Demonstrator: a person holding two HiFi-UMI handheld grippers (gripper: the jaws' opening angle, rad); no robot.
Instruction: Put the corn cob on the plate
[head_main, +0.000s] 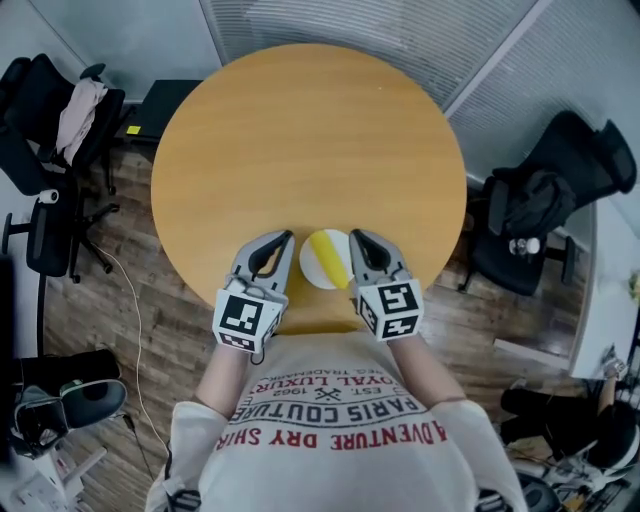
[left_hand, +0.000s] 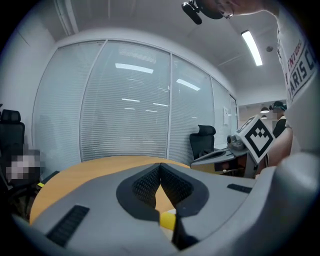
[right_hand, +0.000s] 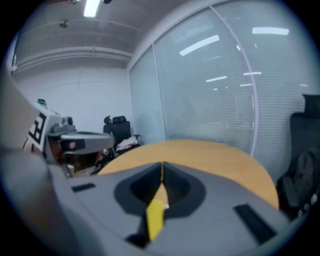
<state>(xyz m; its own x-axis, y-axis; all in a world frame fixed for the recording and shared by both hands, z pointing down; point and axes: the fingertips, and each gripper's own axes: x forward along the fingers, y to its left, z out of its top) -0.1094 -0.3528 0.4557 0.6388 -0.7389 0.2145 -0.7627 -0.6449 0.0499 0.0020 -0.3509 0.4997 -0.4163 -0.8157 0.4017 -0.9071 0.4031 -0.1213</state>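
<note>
A yellow corn cob (head_main: 331, 254) lies on a small white plate (head_main: 311, 264) at the near edge of the round wooden table (head_main: 300, 140). My left gripper (head_main: 285, 240) hangs just left of the plate and my right gripper (head_main: 356, 238) just right of it. Both are raised above the table, pointing away from me. In the left gripper view the left gripper (left_hand: 160, 165) has its jaw tips touching, with a bit of the corn cob (left_hand: 167, 220) showing below them. The right gripper (right_hand: 162, 165) is shut too, and the corn cob (right_hand: 155, 217) shows as a yellow strip below it. Neither holds anything.
A black office chair (head_main: 45, 130) with cloth draped over it stands at the left and another chair (head_main: 545, 200) with a dark bag at the right. A low black stand (head_main: 170, 105) sits by the table's far left. Glass walls with blinds lie beyond.
</note>
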